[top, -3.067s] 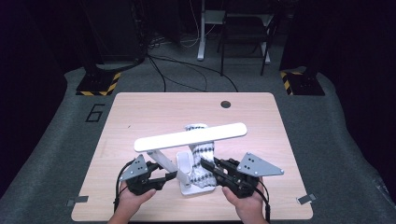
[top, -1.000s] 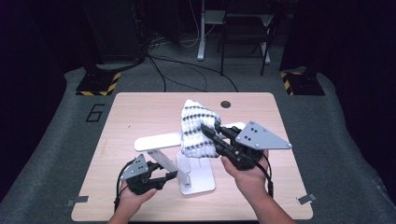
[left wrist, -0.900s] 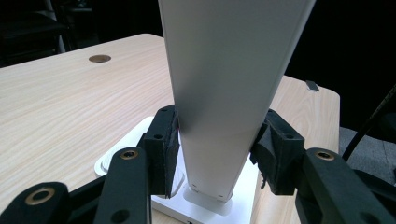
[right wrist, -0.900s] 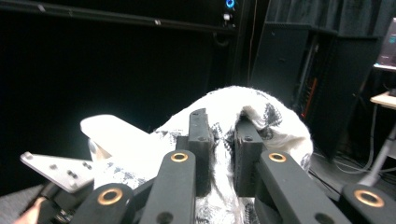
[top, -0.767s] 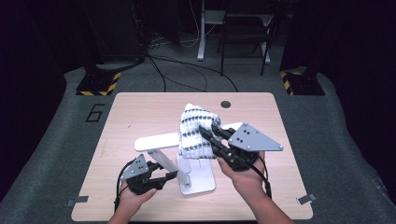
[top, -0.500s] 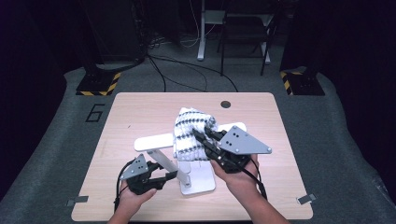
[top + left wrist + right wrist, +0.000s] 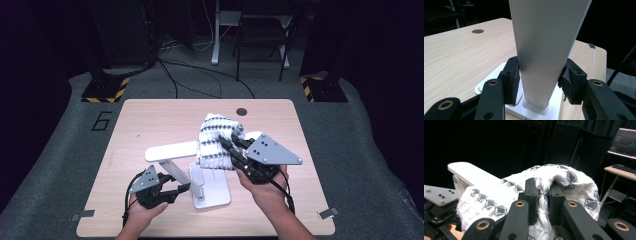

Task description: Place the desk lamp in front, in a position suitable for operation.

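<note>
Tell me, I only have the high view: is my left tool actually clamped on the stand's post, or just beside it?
Observer: In the left gripper view, the left tool has both pads pressed against the white post, low down, just above the base plate.
Operator: And the right one, has it got real hold of the cloth?
Observer: Yes. The right gripper view shows the right tool pinching a fold of the white patterned cloth between nearly closed jaws.
Operator: Is the cloth on the arm?
Observer: It drapes over the stand's white arm, whose bare end sticks out to the left in that view.
</note>
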Demonstrator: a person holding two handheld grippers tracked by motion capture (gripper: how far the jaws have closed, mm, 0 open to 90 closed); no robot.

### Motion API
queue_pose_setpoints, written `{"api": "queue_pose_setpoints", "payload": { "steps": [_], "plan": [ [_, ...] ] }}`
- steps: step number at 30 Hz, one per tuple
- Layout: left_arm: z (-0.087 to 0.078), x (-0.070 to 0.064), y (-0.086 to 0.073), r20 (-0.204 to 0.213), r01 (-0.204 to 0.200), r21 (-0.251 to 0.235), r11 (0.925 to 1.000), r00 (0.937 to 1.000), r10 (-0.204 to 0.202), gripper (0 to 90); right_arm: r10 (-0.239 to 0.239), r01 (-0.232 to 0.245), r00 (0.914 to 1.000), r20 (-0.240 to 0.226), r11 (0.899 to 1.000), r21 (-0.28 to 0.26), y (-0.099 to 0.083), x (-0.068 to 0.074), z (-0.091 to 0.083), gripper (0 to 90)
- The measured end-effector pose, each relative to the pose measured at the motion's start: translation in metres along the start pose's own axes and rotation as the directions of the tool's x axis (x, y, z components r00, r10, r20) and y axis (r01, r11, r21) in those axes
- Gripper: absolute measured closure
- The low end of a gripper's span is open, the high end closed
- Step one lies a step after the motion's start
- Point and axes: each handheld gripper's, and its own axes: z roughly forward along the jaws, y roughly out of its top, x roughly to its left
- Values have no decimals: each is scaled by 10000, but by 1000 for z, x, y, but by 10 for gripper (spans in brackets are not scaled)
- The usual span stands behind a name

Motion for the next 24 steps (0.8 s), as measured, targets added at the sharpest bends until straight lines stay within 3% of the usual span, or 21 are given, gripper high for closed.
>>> {"api": "queue_pose_setpoints", "payload": {
  "steps": [6, 24],
  "plan": [
    [0, 0, 0, -6, -31, 19, 10000, 10000, 31, 535, -96, 89, 9986, 520, 9999, 148, -2, -10, -9, 809],
    [0, 0, 0, 3, -11, 23, 10000, 10000, 11, 535, 236, -280, 9900, 1390, 9992, 295, -8, -42, -37, 808]
  ]
}}
